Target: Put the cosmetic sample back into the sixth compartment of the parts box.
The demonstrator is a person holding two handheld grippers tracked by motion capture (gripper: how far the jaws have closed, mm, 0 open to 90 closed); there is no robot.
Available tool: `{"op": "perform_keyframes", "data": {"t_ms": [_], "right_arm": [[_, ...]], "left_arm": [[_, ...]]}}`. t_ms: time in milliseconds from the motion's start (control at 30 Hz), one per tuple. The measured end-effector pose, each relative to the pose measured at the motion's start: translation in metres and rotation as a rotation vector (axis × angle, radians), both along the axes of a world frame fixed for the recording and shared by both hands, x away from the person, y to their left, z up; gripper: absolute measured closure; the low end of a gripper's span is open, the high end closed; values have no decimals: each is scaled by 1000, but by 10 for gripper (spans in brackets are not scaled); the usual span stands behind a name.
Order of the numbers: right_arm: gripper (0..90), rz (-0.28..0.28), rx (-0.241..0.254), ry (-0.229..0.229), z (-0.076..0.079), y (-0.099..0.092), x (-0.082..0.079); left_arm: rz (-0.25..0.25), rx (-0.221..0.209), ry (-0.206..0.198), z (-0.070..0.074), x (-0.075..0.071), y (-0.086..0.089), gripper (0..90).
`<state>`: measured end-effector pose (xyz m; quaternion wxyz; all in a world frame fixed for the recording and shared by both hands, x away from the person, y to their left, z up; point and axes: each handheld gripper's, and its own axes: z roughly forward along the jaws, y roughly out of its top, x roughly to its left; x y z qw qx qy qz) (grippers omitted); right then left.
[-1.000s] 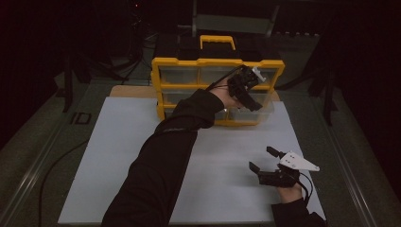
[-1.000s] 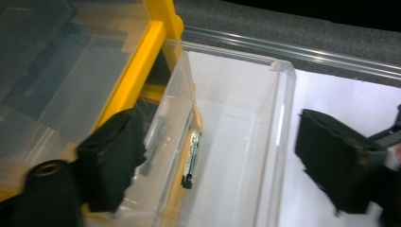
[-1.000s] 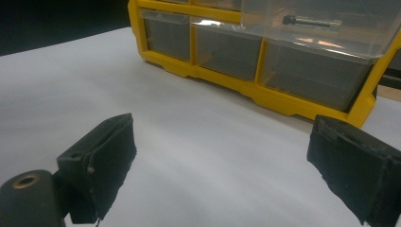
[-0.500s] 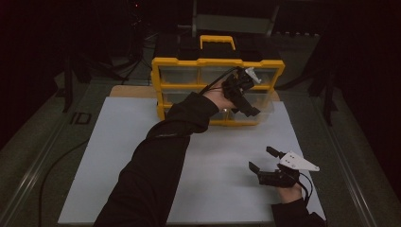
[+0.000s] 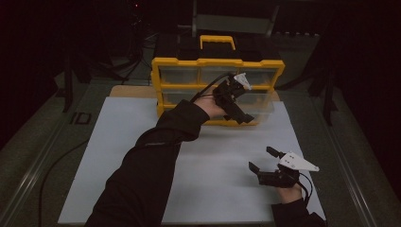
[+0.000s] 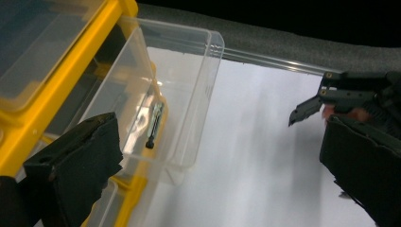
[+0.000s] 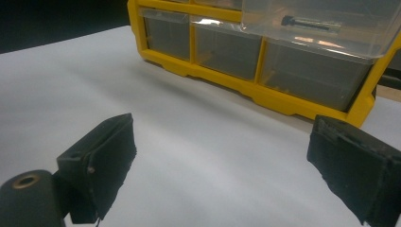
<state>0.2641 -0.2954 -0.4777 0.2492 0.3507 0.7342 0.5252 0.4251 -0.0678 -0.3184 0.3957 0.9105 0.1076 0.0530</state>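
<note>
**Left gripper open beside the pulled-out drawer**

While the right gripper (image 5: 264, 161) is resting low over the white mat (image 5: 118, 156) near the person's side of the counter, the left gripper (image 5: 235, 101) is hovering in front of the yellow organizer (image 5: 217, 63). Its jaws have just been opening and are now standing wide apart, with nothing pinched between them. In the left gripper view, one black jaw is showing at the lower left, just beside the clear drawer (image 6: 189, 94), and I cannot tell if it is touching the plastic.

The drawer is sticking out of the organizer on its right side, in the middle row, above the mat. A small dark screw (image 6: 152, 127) is lying inside it, on the bottom. In the right gripper view the same screw (image 7: 305, 22) is showing through the clear wall of the drawer (image 7: 326, 35), which is hanging out over the closed drawers of the lower row.

The right gripper is also spread wide, holding nothing, and it is pointing toward the organizer from well apart. The person's dark sleeve (image 5: 142, 175) is reaching across the mat to the organizer.
</note>
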Motion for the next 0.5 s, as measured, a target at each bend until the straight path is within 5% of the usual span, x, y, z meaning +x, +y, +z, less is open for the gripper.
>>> {"op": "perform_keyframes", "data": {"t_ms": [500], "right_arm": [[87,-1,-4,0,0,1,0]], "left_arm": [[23,-14,-1,-6,-12,30,0]]}}
